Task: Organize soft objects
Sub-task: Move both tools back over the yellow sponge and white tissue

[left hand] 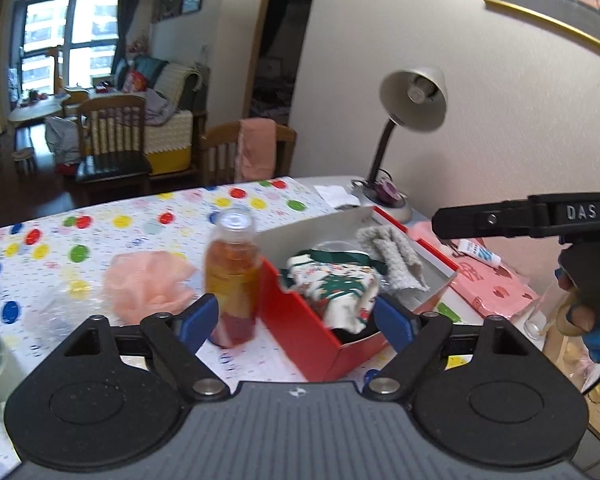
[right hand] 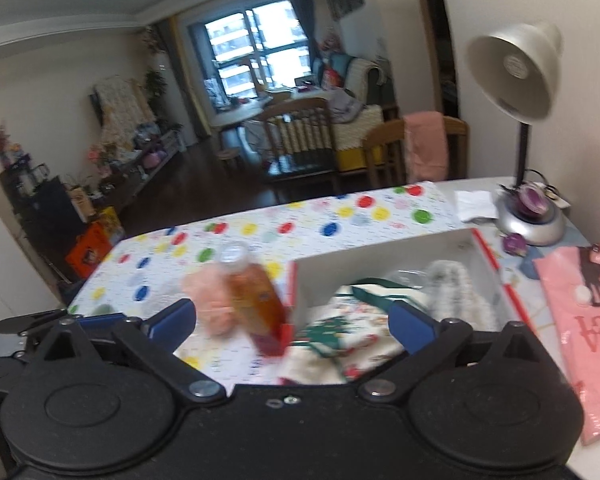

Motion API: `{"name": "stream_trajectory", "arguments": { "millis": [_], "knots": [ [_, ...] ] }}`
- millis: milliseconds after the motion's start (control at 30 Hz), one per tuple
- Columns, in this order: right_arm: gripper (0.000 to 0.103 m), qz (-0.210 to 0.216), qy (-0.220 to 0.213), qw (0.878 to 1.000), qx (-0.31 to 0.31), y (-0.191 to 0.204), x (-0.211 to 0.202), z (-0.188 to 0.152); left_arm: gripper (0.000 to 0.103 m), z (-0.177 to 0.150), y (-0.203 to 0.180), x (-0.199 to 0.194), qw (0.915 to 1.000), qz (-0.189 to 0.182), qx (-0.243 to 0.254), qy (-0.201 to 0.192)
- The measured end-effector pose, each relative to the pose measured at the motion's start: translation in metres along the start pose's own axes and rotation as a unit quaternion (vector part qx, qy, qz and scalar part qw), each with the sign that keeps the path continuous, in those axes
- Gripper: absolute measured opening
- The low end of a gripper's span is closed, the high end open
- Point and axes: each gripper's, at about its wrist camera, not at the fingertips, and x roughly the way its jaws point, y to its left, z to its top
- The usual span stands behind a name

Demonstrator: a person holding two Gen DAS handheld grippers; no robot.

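Both the left gripper and right gripper hang open and empty; next, pinch the peach pouf centrally, clear of the bottle, into the red box.

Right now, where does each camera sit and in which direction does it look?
Left wrist: on the left gripper, looking down over its open fingers at the red box; the right gripper and a hand enter at right.
Right wrist: on the right gripper, fingers open, over the same box.
Shared: box, orange bottle, pink puff, lamp.
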Motion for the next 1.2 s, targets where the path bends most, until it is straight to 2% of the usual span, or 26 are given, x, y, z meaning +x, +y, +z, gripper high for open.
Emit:
{"name": "stream_trajectory", "arguments": {
  "millis": [100, 233, 367, 533, 700, 867, 1000, 1200],
  "knots": [
    [0.103, 0.014, -0.003, 1.000, -0.009, 0.025, 0.001, -0.003, 0.086, -0.006, 0.014, -0.018, 0.9999, 0.009, -0.009, -0.009],
    [0.103, 0.032, 0.000, 0.999, -0.022, 0.056, 0.007, -0.009, 0.100, -0.017, 0.036, -0.040, 0.9994, 0.017, -0.027, -0.013],
    [0.103, 0.045, 0.009, 0.998, -0.030, 0.082, 0.017, -0.015, 0.100, -0.029, 0.054, -0.060, 0.9988, 0.018, -0.038, -0.024],
    [0.103, 0.059, 0.025, 0.997, -0.030, 0.103, 0.033, -0.024, 0.101, -0.046, 0.074, -0.076, 0.9978, 0.043, -0.042, -0.028],
    [0.103, 0.069, 0.046, 0.996, -0.042, 0.124, 0.051, -0.030, 0.101, -0.067, 0.093, -0.080, 0.9969, 0.051, -0.053, -0.029],
    [0.103, 0.081, 0.070, 0.993, -0.051, 0.140, 0.075, -0.034, 0.101, -0.087, 0.105, -0.075, 0.9951, 0.081, -0.053, -0.022],
    [0.103, 0.093, 0.090, 0.990, -0.062, 0.152, 0.097, -0.037, 0.101, -0.101, 0.120, -0.069, 0.9930, 0.084, -0.083, -0.012],
    [0.102, 0.116, 0.125, 0.981, -0.089, 0.169, 0.140, -0.048, 0.101, -0.121, 0.136, -0.048, 0.9876, 0.120, -0.102, 0.003]
  ]
}}
